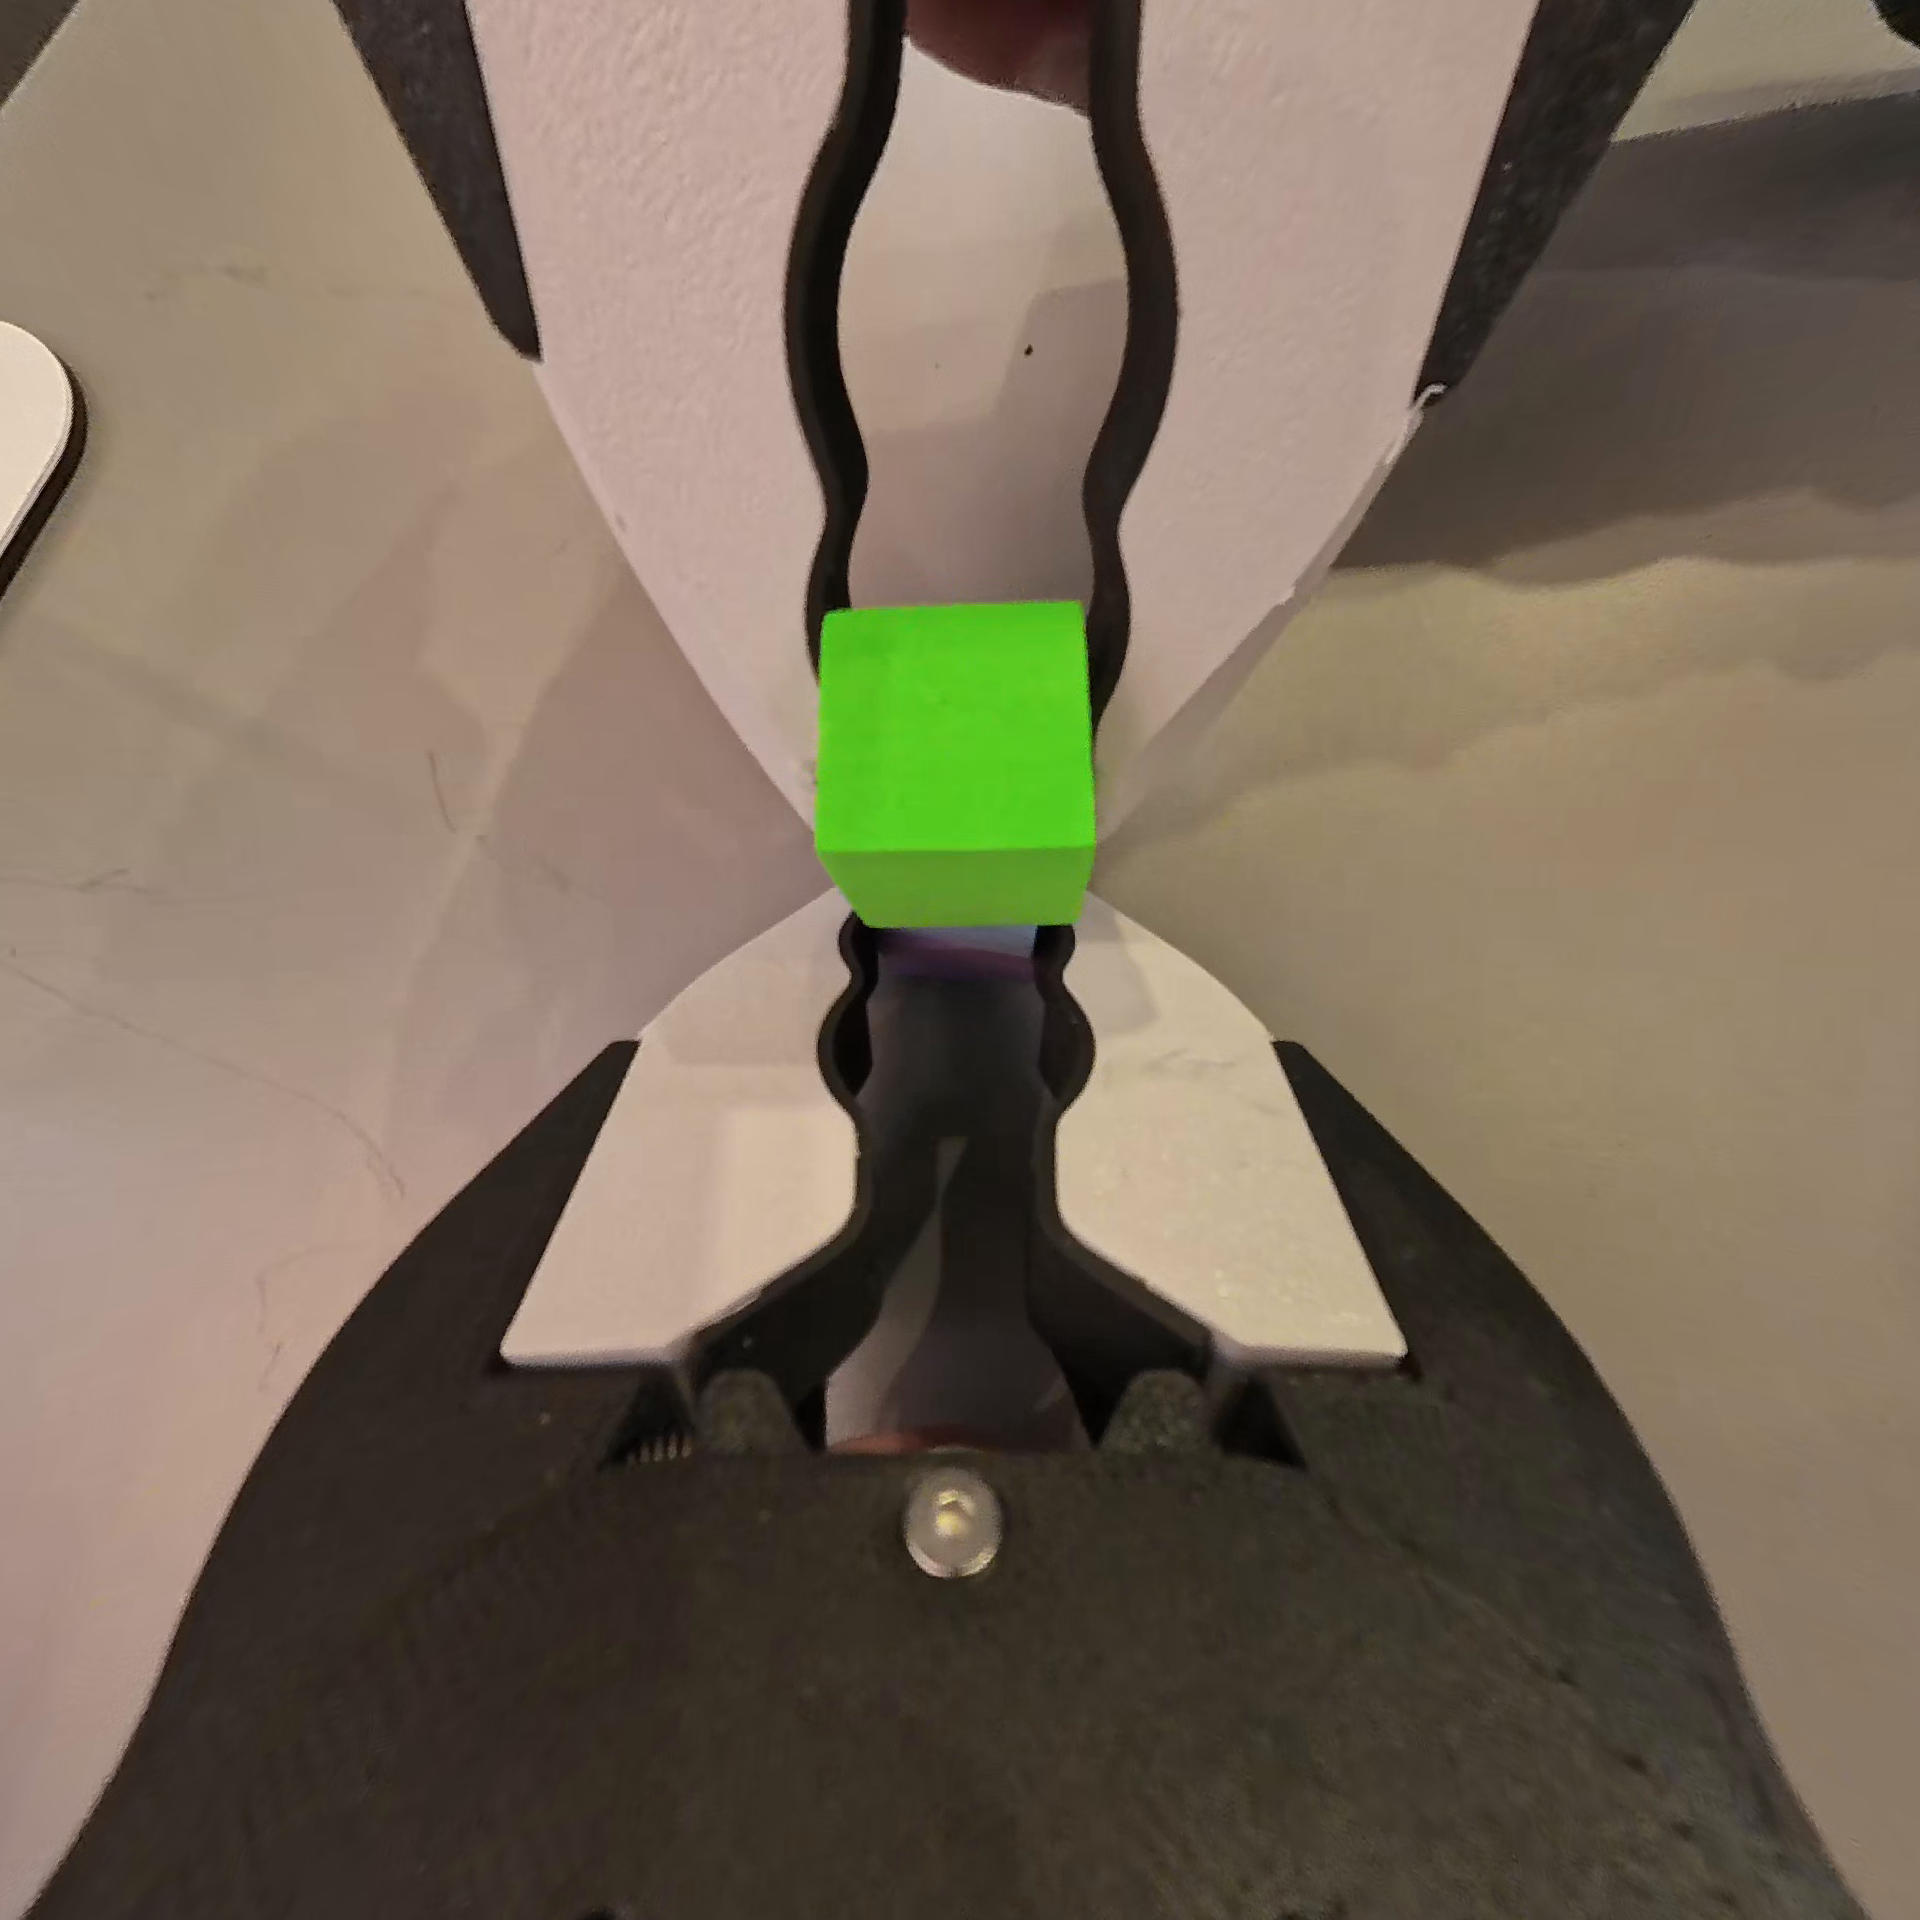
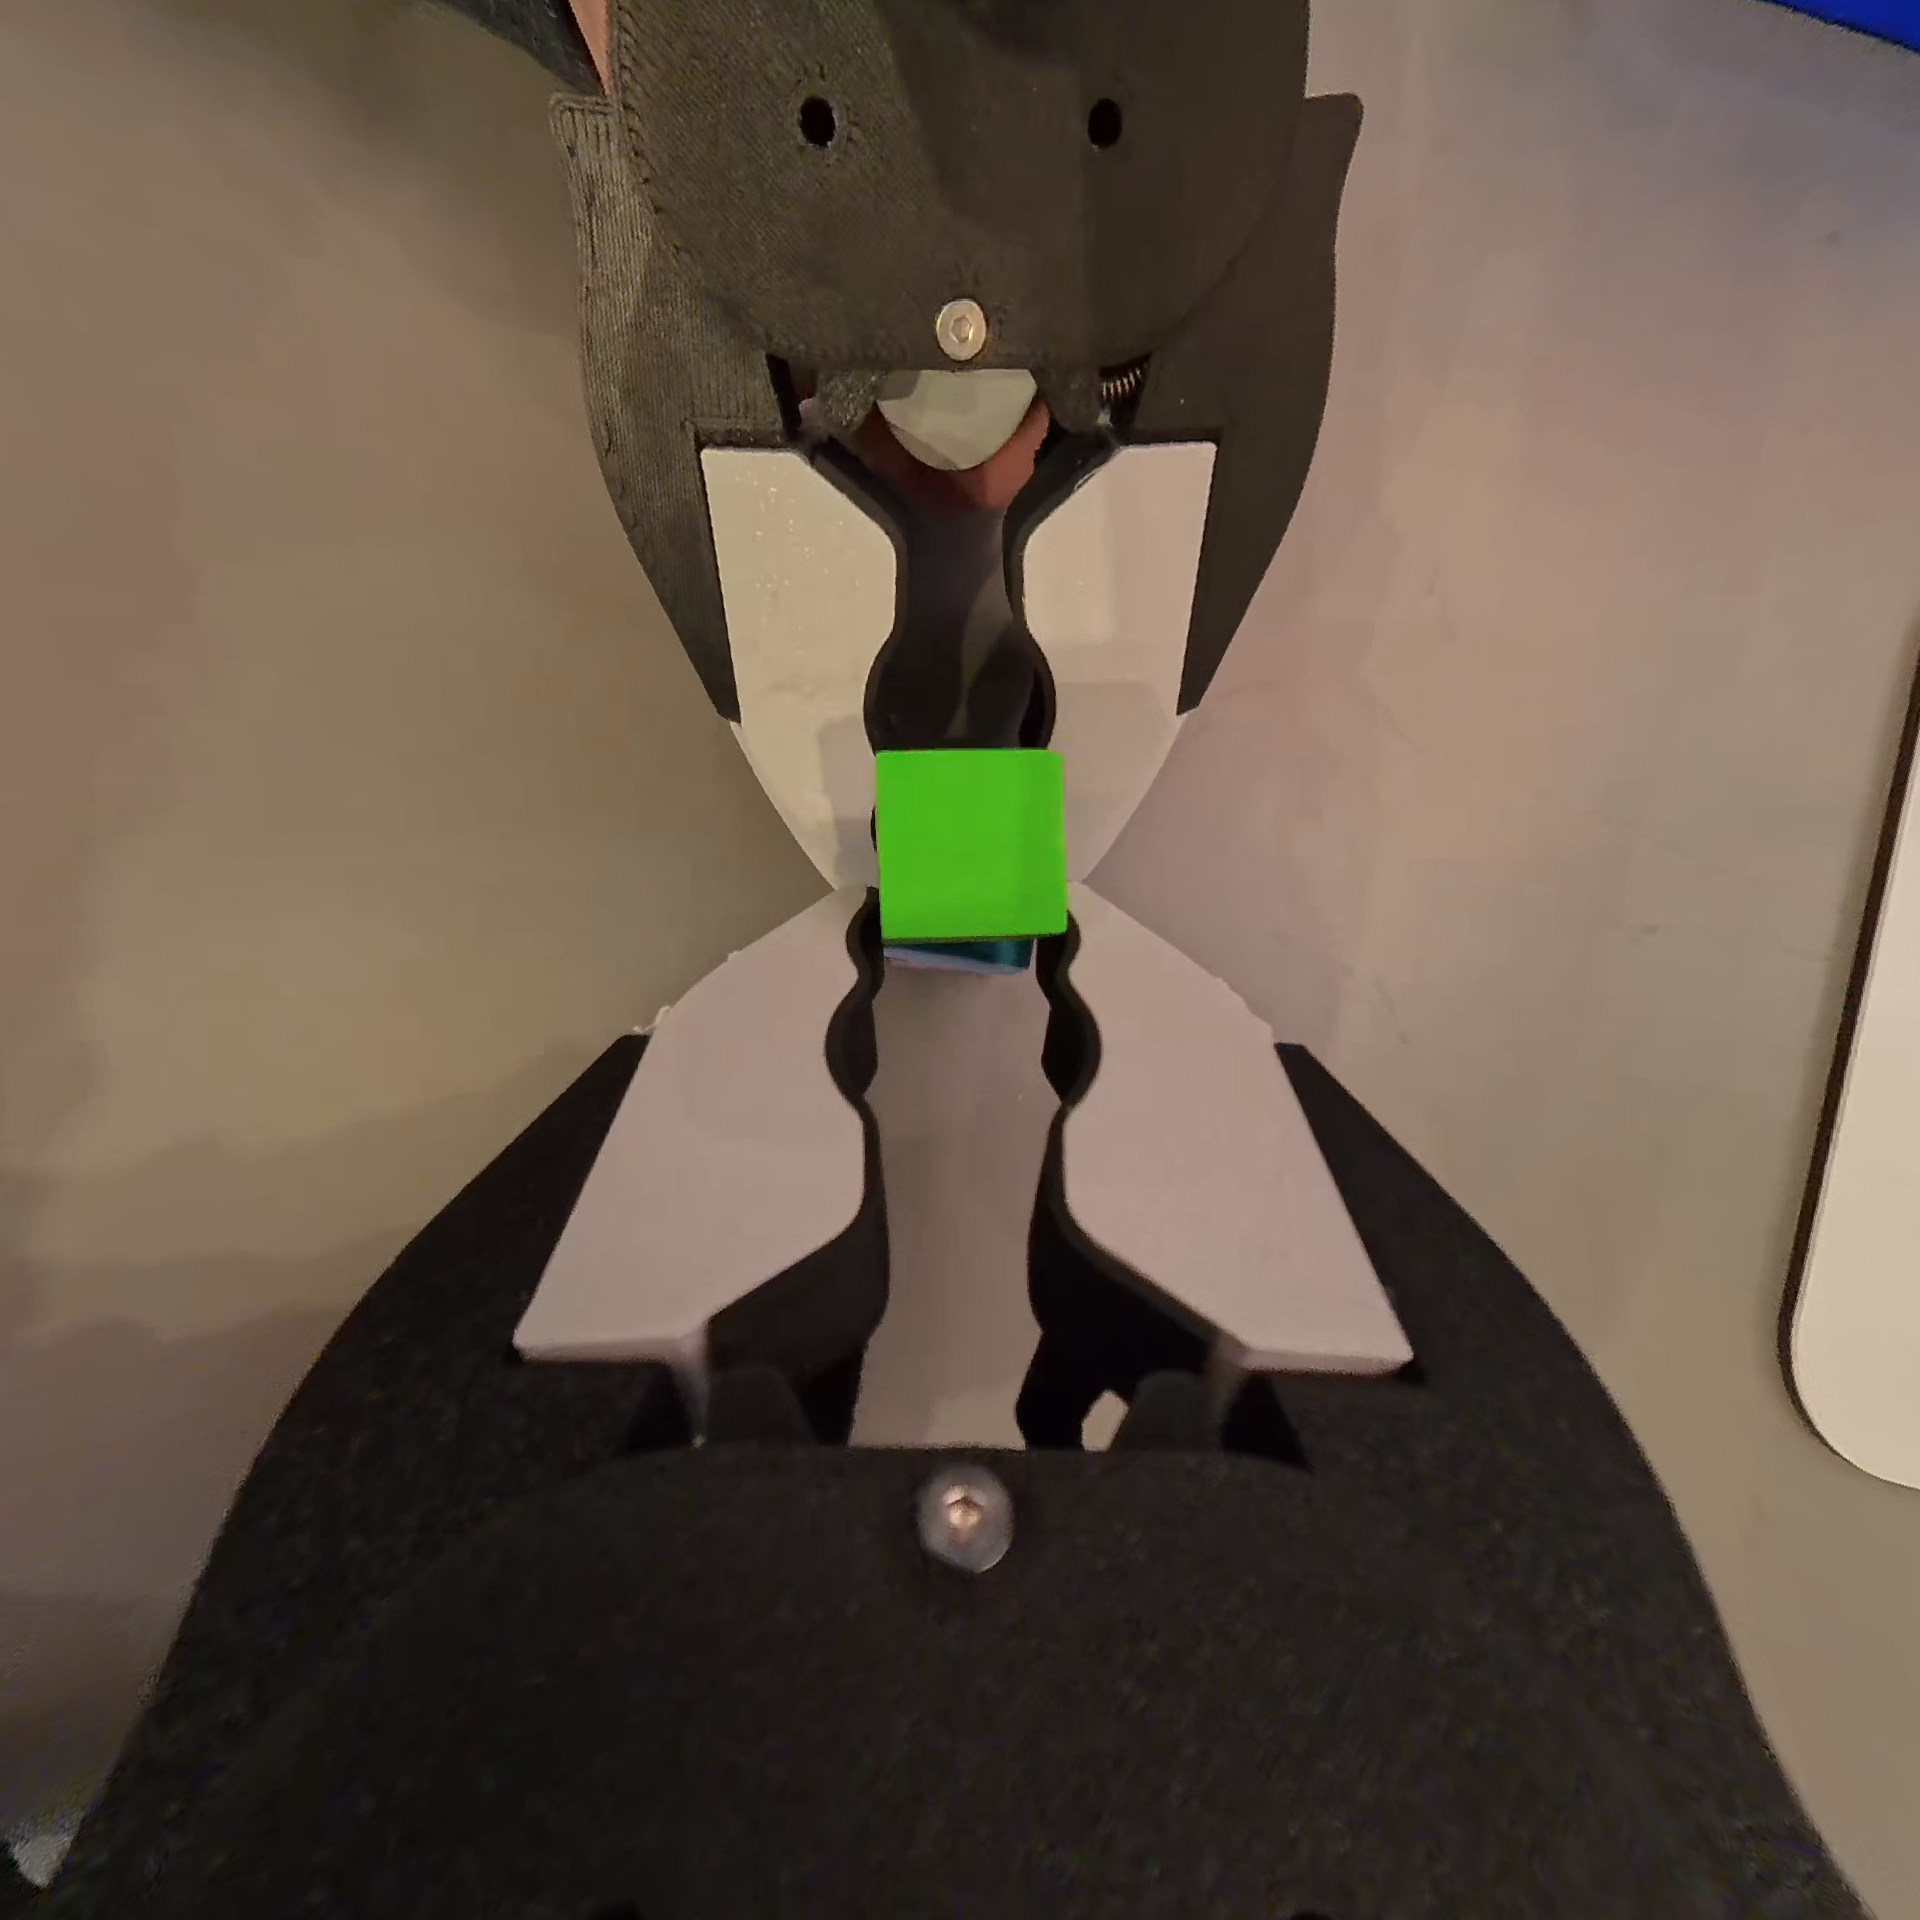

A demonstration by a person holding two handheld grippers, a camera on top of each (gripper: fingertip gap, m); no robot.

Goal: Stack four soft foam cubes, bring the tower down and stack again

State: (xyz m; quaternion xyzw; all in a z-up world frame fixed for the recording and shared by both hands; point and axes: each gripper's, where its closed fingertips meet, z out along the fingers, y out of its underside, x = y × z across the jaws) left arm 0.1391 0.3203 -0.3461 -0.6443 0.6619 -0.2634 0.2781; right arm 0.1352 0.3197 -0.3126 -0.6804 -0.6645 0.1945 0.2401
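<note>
A: Green cube (image 1: 956, 764) tops the tower; a blue-purple cube (image 2: 961, 953) shows just under it. Tower axis runs straight down from the green cube, on the pale table (image 1: 260, 831).

B: Which gripper is nearer?

A: Neither. Left gripper (image 1: 954, 940) and right gripper (image 2: 961, 935) meet the green cube from opposite sides, tips nearly touching.

B: Jaws?

A: Both narrowed to roughly cube width, flanking the stack at the green cube's base. Whether pads press or merely bracket, cannot tell.
</note>
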